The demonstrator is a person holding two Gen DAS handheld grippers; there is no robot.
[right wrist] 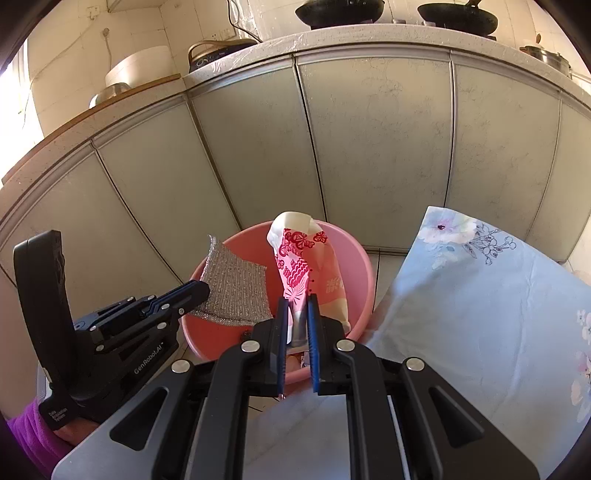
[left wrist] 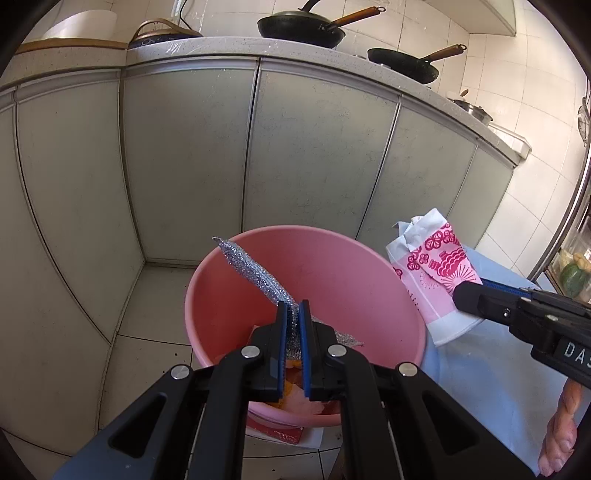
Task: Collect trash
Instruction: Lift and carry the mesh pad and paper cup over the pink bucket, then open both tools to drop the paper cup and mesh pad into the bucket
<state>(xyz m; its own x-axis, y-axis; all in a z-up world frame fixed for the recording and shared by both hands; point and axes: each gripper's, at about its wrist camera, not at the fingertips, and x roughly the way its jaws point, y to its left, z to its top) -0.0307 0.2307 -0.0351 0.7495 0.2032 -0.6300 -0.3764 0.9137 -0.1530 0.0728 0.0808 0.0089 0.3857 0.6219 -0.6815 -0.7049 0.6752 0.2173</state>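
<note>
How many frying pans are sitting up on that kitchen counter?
2. One dark pan with a wooden handle sits near the middle of the counter; the second pan sits to its right. Others may be hidden beyond the counter edge.

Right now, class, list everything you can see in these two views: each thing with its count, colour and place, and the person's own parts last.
basin: one, pink, on the floor by the cabinets
scrubber: one, silver mesh, over the basin, held by the left tool
packet: one, white with pink print, over the basin, held by the right tool
cloth: one, pale blue, floral, right of the basin
pans: two, black, wooden handles, on the counter
cabinets: one row, grey doors, behind the basin
left tool: one, black, blue pads, shut on the scrubber
right tool: one, black, blue pads, shut on the packet
sleeve: one, purple, bottom left in the right view
</note>
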